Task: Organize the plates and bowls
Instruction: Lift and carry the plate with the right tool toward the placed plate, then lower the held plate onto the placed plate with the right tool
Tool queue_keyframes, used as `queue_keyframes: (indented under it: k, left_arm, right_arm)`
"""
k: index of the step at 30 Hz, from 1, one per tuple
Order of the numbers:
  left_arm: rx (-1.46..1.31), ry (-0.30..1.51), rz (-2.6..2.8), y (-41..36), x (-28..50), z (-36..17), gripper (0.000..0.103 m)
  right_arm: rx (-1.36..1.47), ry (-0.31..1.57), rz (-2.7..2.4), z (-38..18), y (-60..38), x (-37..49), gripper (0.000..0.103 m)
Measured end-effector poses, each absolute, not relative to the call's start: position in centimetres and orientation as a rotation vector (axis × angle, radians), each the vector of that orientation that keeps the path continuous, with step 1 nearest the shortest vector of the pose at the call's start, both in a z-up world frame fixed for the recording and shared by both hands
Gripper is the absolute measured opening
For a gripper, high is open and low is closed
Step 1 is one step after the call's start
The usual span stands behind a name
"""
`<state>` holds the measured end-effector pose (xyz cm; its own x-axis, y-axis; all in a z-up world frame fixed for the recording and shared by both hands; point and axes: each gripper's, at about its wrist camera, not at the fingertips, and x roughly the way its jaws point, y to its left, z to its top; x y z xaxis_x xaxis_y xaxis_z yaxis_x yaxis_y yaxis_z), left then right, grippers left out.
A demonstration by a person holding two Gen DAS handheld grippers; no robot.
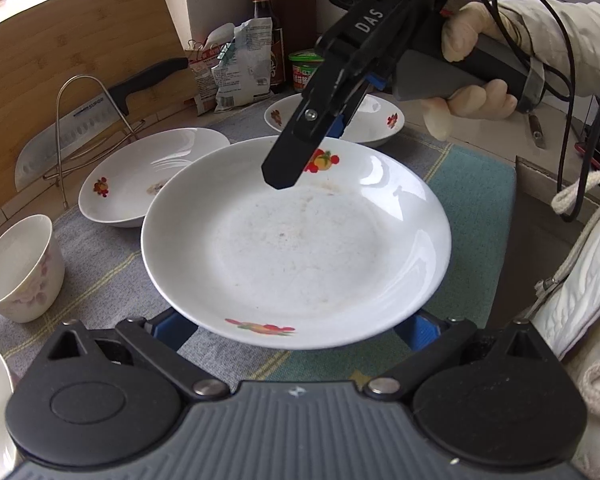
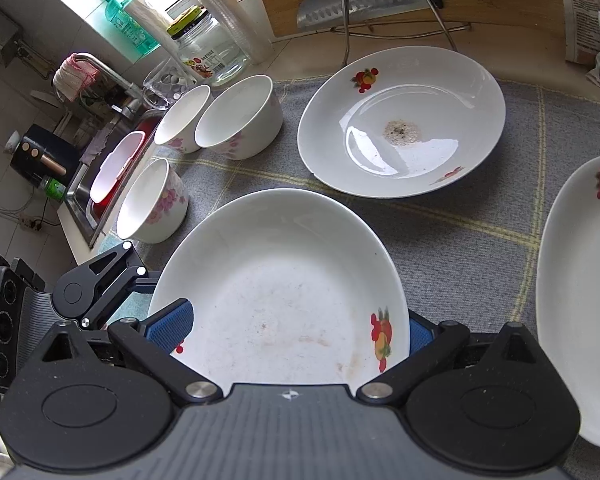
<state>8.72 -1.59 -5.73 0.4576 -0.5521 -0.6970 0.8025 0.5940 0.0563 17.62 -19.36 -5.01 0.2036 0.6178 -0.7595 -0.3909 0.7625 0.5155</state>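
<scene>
1. Left wrist view: the left gripper point(image 1: 296, 330) is sitting wide open around the near rim of the centre plate point(image 1: 296, 248), which is lying on the cloth mat point(image 1: 476, 216).
2. The right gripper point(image 2: 296, 332) is also spread wide, straddling the plate's far rim.
3. Risk: the shallow rim may be slipping as either gripper closes.
4. Beyond the plate, the second plate point(image 1: 140, 176) is crowding its edge; the mat to the right is lying open.
</scene>
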Motion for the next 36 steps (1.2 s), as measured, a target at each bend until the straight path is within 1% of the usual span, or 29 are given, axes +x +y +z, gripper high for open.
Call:
queue_keyframes:
  k: [21, 36]
  left_arm:
    - [0.449, 0.657, -0.942, -11.0, 11.0, -4.2, 0.102]
    - [0.454, 0.658, -0.976, -13.9, 14.4, -4.8, 0.102]
  right_arm:
    - [0.268, 1.12, 0.63, -4.6, -29.3, 18.8, 0.103]
    - [0.283, 1.102, 0.565, -5.1, -33.7, 20.3, 0.103]
